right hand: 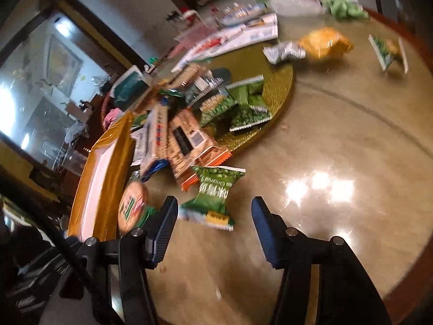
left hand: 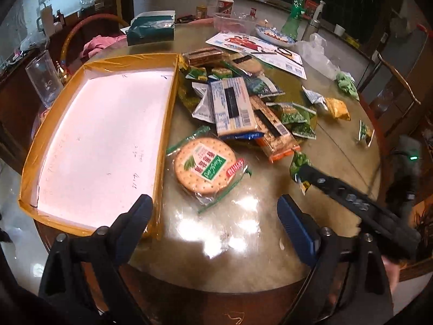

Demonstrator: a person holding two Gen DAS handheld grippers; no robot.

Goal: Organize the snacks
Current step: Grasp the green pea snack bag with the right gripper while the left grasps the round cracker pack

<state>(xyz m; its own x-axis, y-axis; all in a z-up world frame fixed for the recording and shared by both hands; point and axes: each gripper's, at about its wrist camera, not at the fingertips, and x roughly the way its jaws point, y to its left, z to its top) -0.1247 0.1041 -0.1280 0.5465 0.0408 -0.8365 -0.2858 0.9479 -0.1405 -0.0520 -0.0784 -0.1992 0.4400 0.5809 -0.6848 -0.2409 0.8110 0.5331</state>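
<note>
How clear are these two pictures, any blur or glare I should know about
Left wrist view: mostly sharp, the round cracker pack readable; the tray's white floor is blown out, lamp glare on the table, and the right gripper is slightly smeared. Right wrist view: motion-blurred throughout, the green snack packet soft, with bright glare patches on the tabletop. Both bend towards the edges.
</note>
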